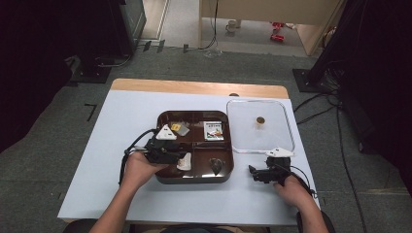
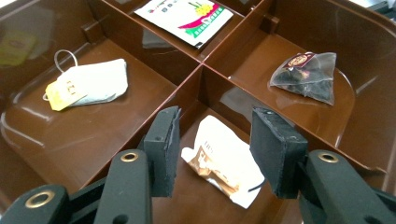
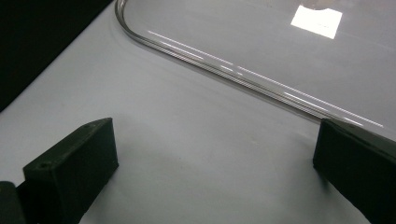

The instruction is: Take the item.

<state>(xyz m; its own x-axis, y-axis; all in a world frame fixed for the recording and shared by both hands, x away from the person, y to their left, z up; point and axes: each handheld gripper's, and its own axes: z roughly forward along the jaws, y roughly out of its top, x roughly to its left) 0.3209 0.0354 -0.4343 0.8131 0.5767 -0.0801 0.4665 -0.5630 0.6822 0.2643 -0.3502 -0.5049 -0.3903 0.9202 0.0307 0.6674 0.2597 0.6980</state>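
This looks like a lab or recording room rather than a home. A bench (image 1: pixel 121 145) with a pale blue-grey top and a wooden far edge stands on grey carpet (image 1: pixel 58 116), and black cables (image 1: pixel 320 104) trail across the floor on the right. Dark stands and equipment (image 1: pixel 121 29) crowd both sides (black drapes or panels, hard to tell which). Beyond the carpet, a lighter floor (image 1: pixel 184 19) shows a few small things lying about.

My pale blue-white table (image 1: pixel 121 145) is evenly lit against dark surroundings, with overhead glare on the clear plastic lid (image 3: pixel 261 42) and glossy brown divided tray (image 2: pixel 56 140).
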